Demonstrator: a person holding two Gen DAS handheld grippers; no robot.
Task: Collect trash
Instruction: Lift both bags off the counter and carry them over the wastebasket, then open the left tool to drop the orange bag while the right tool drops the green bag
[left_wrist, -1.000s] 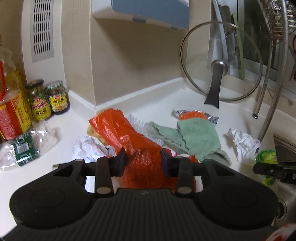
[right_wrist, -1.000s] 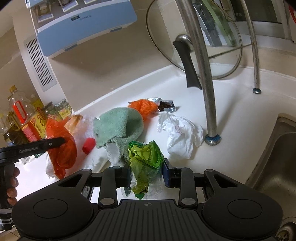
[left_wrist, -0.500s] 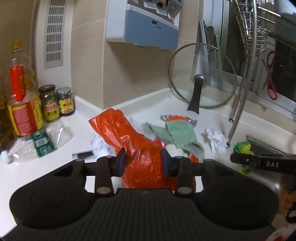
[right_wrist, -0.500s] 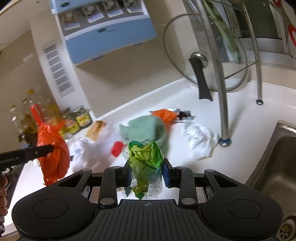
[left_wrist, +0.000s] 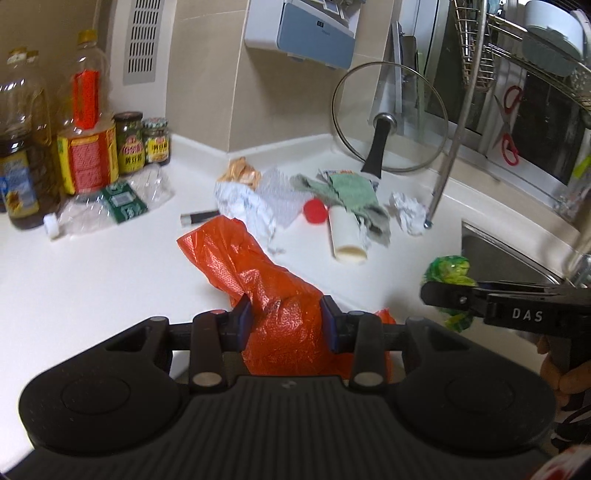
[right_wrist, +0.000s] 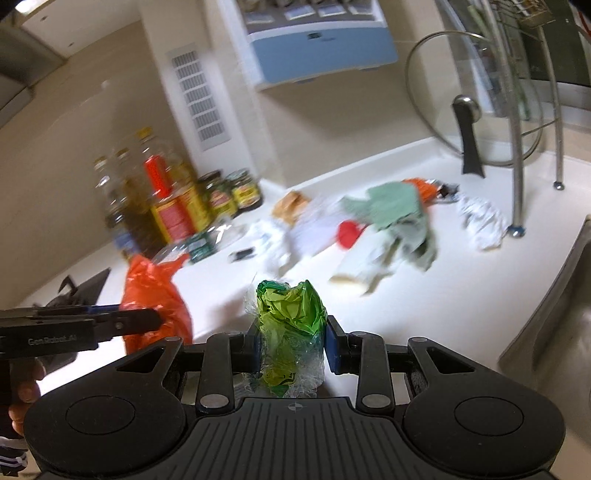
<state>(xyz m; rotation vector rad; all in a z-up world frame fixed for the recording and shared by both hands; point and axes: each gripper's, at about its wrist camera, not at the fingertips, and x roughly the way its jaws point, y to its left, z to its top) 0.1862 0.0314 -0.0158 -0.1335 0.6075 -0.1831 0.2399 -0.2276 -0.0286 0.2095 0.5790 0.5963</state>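
My left gripper (left_wrist: 286, 319) is shut on an orange plastic bag (left_wrist: 266, 291) and holds it above the white counter (left_wrist: 92, 280); it also shows in the right wrist view (right_wrist: 155, 299). My right gripper (right_wrist: 291, 345) is shut on a crumpled green wrapper (right_wrist: 288, 325), seen too in the left wrist view (left_wrist: 448, 271). More trash lies on the counter behind: crumpled white paper (left_wrist: 408, 212), a white tube (left_wrist: 345, 240) with a red cap (left_wrist: 314, 211), a green cloth (left_wrist: 351, 192), white and tan wrappers (left_wrist: 243, 192).
Oil bottles (left_wrist: 86, 136) and jars (left_wrist: 142, 142) stand at the left with a clear bag (left_wrist: 110, 208). A glass lid (left_wrist: 389, 118) leans on the back wall. A metal rack leg (left_wrist: 439, 184) and a sink (left_wrist: 509, 258) are at the right.
Both grippers have lifted and pulled back from the pile with their loads. The white tube and red cap now show where the orange bag lay.
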